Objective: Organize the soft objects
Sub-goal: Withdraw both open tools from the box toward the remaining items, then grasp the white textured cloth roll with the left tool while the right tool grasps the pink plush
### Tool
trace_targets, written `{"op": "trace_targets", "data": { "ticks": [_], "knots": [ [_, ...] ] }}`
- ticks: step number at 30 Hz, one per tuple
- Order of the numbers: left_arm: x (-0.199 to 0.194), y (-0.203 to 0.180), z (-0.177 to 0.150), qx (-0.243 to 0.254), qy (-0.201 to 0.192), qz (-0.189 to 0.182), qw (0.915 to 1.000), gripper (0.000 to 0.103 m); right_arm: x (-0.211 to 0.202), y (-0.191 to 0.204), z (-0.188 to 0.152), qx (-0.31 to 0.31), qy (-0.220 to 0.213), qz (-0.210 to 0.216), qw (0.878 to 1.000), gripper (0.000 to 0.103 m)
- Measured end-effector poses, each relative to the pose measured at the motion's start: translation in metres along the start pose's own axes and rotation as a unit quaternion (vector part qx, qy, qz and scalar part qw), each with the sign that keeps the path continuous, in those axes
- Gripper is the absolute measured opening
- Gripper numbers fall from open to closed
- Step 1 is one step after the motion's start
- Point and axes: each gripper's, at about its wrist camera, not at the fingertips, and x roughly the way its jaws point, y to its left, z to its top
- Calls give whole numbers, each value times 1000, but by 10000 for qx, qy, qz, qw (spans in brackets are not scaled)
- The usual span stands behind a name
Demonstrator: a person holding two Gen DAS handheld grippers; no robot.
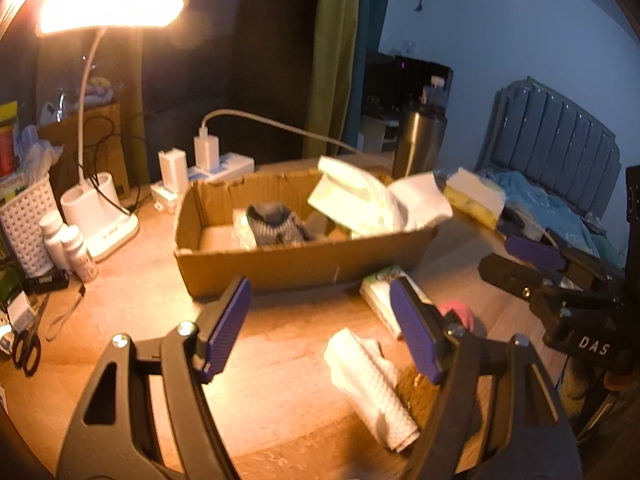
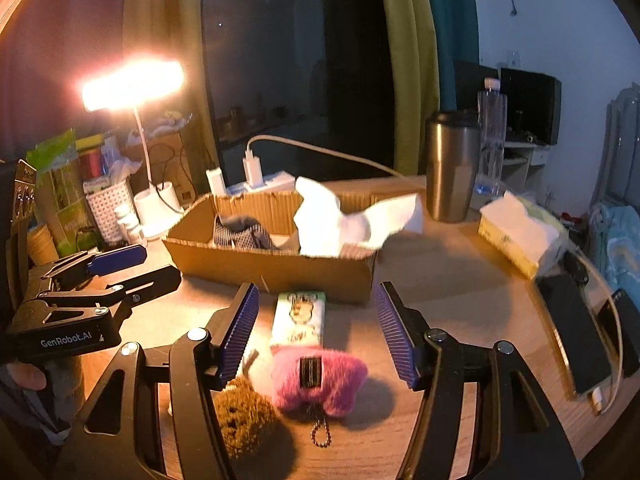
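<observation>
Count of items on the wooden desk

One cardboard box (image 2: 272, 268), one pink plush keychain (image 2: 318, 384), one brown fuzzy ball (image 2: 244, 416), one rolled white cloth (image 1: 372, 392), one green tissue packet (image 2: 298, 318), one yellow tissue pack (image 2: 516, 236), one steel tumbler (image 2: 452, 168), one lit desk lamp (image 1: 108, 6), two phones (image 2: 574, 340), two grippers were noted.

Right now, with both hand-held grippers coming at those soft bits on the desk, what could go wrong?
1. The pink plush touches the brown fuzzy ball and lies against the tissue pack; the right hand-held gripper might drag a neighbour along.
2. White socks droop over the cardboard box rim and could slide out.
3. The left hand-held gripper might nudge the rolled white cloth.
</observation>
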Motion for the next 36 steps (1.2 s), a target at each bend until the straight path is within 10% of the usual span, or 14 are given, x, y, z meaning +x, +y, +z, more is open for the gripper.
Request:
{"op": "trace_targets", "data": {
  "ticks": [29,36],
  "knots": [
    [48,-20,-41,432,1217,136,9915,72,50,-3,-39,34,1100,211,9937,68],
    [51,-25,-45,507,1429,-43,9884,47,56,1,-41,-84,1307,119,9913,68]
  ]
}}
